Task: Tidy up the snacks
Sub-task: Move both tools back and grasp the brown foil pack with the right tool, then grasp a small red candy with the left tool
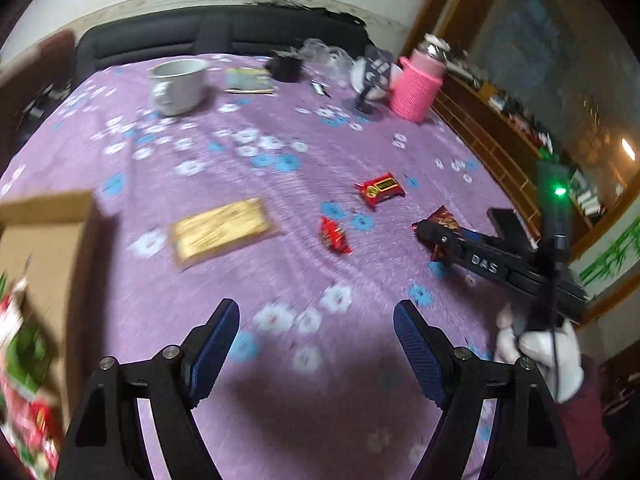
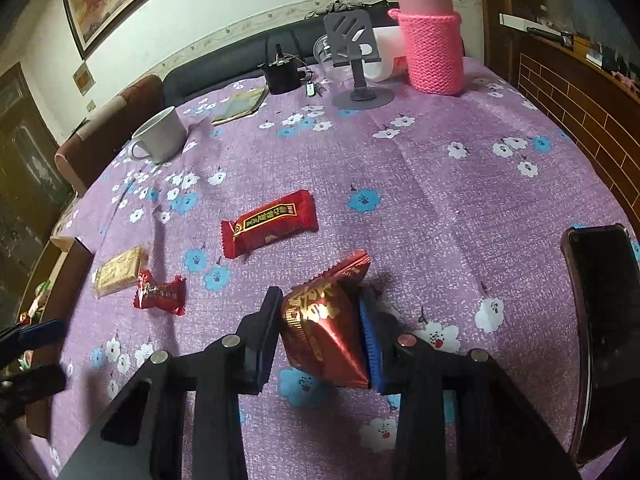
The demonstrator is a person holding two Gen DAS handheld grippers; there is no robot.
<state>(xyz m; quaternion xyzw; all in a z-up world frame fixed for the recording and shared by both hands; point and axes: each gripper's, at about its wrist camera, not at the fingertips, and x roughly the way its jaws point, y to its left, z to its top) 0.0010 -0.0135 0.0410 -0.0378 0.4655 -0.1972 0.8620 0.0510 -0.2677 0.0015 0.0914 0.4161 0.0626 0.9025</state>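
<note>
Right wrist: right gripper (image 2: 320, 328) pinching red snack packet (image 2: 324, 332) — slippery foil risking slipping out; left gripper (image 1: 316, 344) hanging wide, empty.

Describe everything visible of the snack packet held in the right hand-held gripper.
The snack packet is a glossy dark-red foil pouch with gold lettering, puffed and creased into a pointed, pillow-like shape. The right hand-held gripper pinches it between its two pads, tilted, one crimped end pointing up and away. It appears lifted off the purple flowered tablecloth.
</note>
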